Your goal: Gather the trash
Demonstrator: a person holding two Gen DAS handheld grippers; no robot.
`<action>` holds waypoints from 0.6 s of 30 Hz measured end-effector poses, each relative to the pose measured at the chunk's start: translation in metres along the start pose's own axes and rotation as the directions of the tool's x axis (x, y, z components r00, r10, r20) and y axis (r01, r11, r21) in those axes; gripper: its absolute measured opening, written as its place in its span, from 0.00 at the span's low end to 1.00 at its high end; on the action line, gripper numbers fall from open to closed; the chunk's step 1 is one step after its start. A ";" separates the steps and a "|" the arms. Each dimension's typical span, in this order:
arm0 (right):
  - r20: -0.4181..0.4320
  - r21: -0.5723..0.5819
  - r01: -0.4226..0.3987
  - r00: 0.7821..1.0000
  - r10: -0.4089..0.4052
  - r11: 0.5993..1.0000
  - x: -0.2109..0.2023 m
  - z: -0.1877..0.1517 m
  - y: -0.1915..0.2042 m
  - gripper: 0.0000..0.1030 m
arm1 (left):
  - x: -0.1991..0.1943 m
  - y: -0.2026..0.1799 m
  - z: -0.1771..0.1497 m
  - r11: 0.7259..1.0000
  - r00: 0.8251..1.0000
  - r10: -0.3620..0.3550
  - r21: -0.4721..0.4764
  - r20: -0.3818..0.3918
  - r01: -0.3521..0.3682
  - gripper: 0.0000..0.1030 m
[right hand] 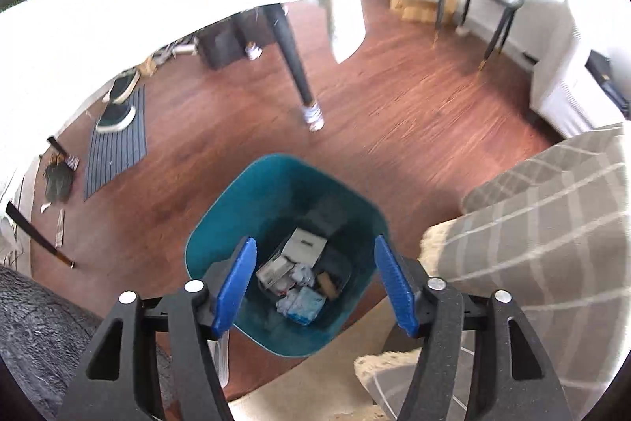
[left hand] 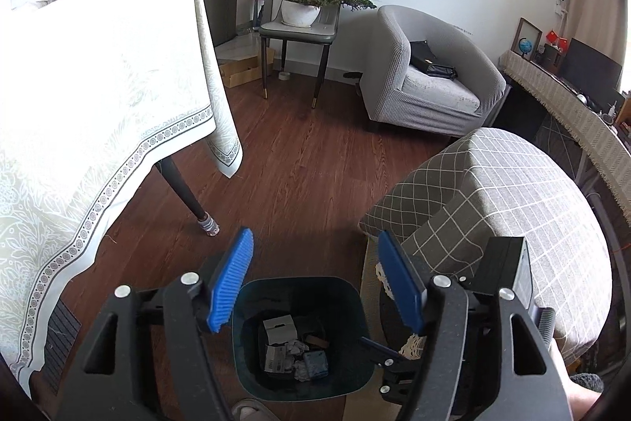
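Below, teal bin with crumpled paper (plus small boxes).

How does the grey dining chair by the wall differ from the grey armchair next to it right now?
The dining chair stands on thin dark legs; the armchair is low and covered down to the floor. The dining chair carries a potted plant on its seat, while the armchair holds a black bag. The chair's back is flat and upright, the armchair's curves round. Both are grey and stand on the wood floor.
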State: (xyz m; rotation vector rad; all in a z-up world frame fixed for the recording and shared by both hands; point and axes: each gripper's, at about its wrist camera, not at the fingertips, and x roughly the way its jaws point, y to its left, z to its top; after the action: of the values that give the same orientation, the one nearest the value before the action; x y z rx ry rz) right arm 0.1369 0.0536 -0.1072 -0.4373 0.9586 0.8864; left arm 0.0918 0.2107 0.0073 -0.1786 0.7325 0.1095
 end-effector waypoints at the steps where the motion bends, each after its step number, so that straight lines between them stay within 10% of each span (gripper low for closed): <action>1: 0.016 0.003 0.015 1.000 -0.015 1.000 -0.010 -0.002 -0.001 0.68 | -0.007 -0.002 -0.002 1.000 1.000 -0.001 0.006 0.017 0.001 0.75; 18: 0.216 0.190 0.175 0.952 -0.215 0.966 -0.194 -0.081 -0.018 0.90 | -0.100 -0.063 -0.080 0.985 0.985 0.140 0.088 0.104 -0.149 0.95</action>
State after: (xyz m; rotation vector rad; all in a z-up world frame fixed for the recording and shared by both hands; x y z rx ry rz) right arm 0.0564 -0.0997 0.0135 -0.2691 0.7505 0.6533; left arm -0.0242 0.1292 0.0240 -0.0277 0.6510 0.2196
